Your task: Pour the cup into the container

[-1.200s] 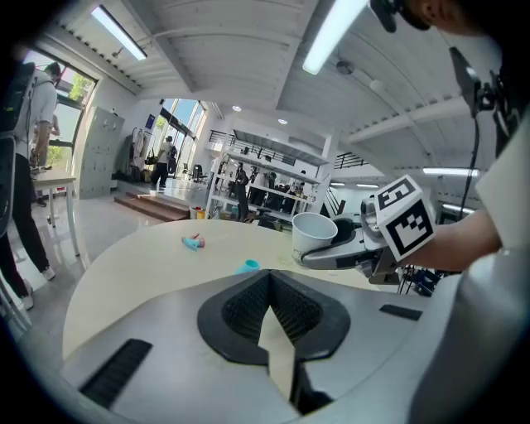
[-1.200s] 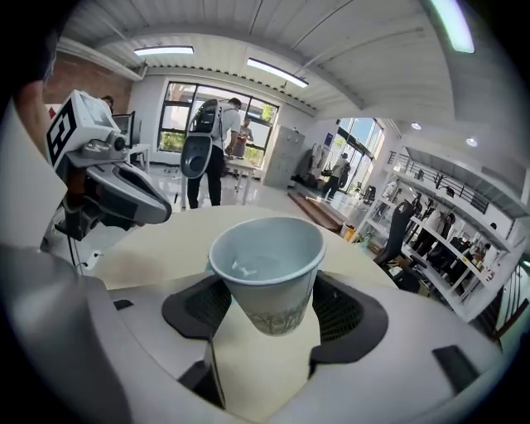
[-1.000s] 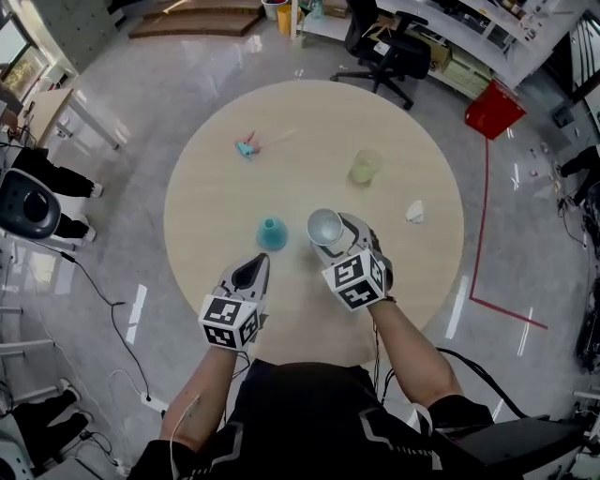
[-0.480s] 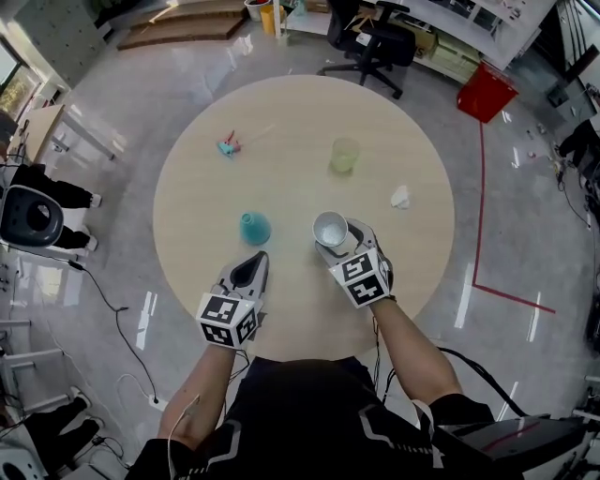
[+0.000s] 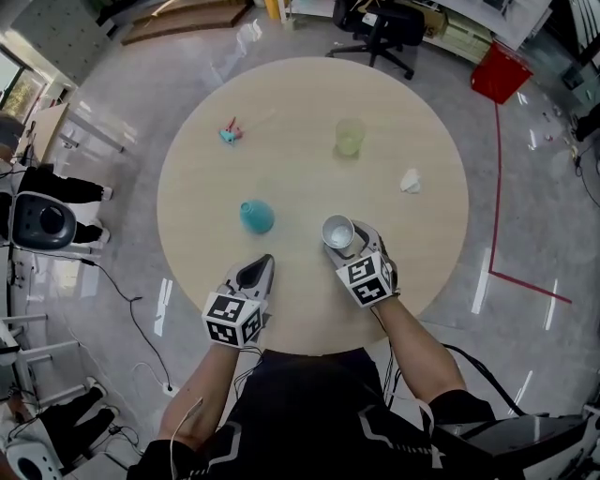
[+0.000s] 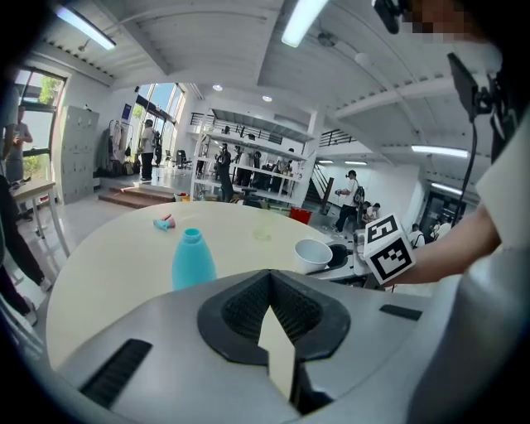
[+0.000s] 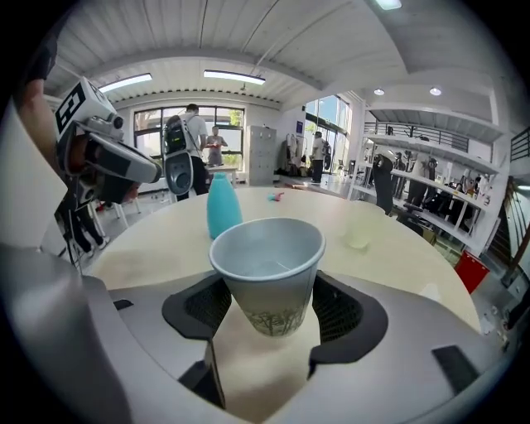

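A white paper cup (image 5: 337, 230) stands upright between the jaws of my right gripper (image 5: 345, 242), which is shut on it near the table's front. In the right gripper view the cup (image 7: 269, 269) shows clear liquid inside, and its base hangs a little above the tabletop. The container, a pale yellow-green translucent cup (image 5: 349, 137), stands farther back on the round table, apart from the held cup. My left gripper (image 5: 258, 272) is shut and holds nothing, left of the paper cup and just in front of a teal bottle (image 5: 255, 216).
A crumpled white scrap (image 5: 410, 180) lies at the right of the wooden table (image 5: 300, 103). A small teal and pink object (image 5: 230, 132) lies at the far left. The table's front edge runs just under both grippers. An office chair (image 5: 380, 23) stands beyond the table.
The head view has shifted. The right gripper with the cup has drawn slightly back toward me and away from the teal bottle. The left gripper has barely moved.
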Motion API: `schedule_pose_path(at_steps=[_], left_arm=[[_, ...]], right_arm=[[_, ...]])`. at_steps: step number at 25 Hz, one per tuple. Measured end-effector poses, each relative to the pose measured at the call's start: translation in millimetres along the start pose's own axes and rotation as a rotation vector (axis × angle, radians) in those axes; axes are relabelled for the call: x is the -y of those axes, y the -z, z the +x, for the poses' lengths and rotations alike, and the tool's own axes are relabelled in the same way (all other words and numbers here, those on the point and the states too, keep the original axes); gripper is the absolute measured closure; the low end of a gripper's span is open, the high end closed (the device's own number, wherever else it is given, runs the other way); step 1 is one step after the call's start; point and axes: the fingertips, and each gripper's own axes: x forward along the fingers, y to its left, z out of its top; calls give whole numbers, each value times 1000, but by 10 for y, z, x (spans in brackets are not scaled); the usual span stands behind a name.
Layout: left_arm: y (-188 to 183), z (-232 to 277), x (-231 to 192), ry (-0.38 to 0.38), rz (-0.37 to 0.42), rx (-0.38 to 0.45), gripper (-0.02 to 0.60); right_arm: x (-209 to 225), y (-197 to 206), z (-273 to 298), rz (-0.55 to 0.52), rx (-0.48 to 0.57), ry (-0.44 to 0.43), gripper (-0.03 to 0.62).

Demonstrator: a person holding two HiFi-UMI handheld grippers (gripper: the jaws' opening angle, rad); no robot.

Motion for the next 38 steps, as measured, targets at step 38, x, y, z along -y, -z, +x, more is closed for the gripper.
schedule_pose_path(at_steps=[38], left_arm=[[-393, -136, 300, 89, 34, 149, 591]], right_arm=[[48, -166, -667, 133, 159, 29, 286]])
